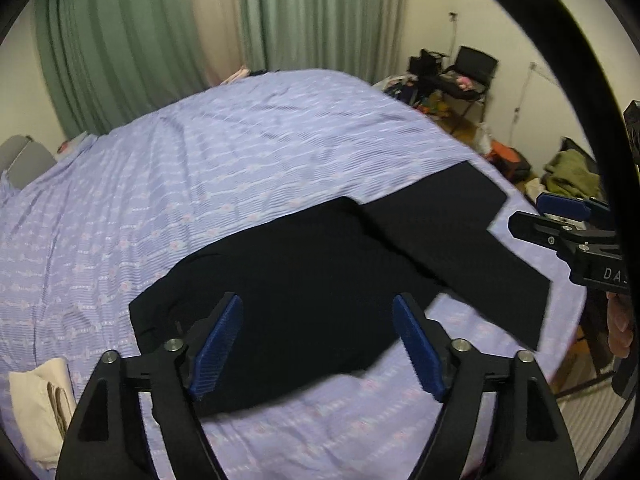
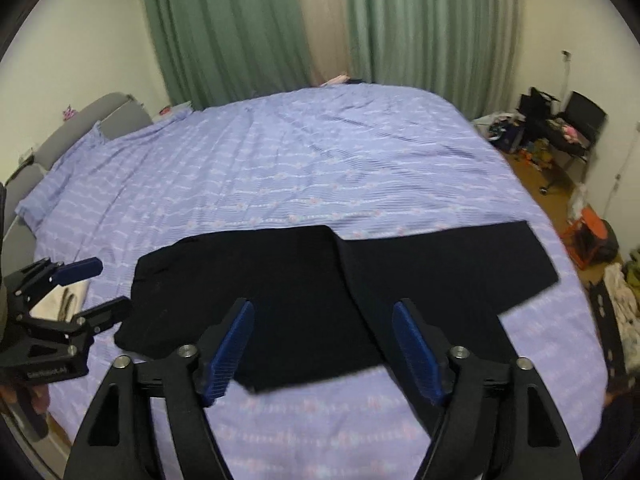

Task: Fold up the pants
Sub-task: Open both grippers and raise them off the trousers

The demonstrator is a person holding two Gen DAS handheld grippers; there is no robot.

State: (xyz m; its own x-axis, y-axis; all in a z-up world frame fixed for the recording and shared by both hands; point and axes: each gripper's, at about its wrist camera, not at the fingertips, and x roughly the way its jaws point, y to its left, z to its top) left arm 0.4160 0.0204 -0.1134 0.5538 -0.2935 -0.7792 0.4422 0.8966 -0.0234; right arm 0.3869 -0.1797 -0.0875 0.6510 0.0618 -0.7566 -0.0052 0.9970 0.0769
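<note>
Black pants [image 1: 320,280] lie flat on the lilac bedsheet [image 1: 200,168], the waist end to the left and a leg reaching to the right edge of the bed; they also show in the right wrist view [image 2: 304,296]. My left gripper [image 1: 318,340] is open and empty, above the waist part. It also shows at the left of the right wrist view [image 2: 98,286], beside the waist end. My right gripper [image 2: 324,344] is open and empty, above the middle of the pants near the front edge. It shows at the right edge of the left wrist view [image 1: 536,210].
A folded cream cloth [image 1: 40,404] lies on the bed's front left corner. A grey headboard [image 2: 80,128] stands at the left. Green curtains [image 2: 240,24] hang behind the bed. A chair [image 2: 576,128] and clutter stand on the floor at the right.
</note>
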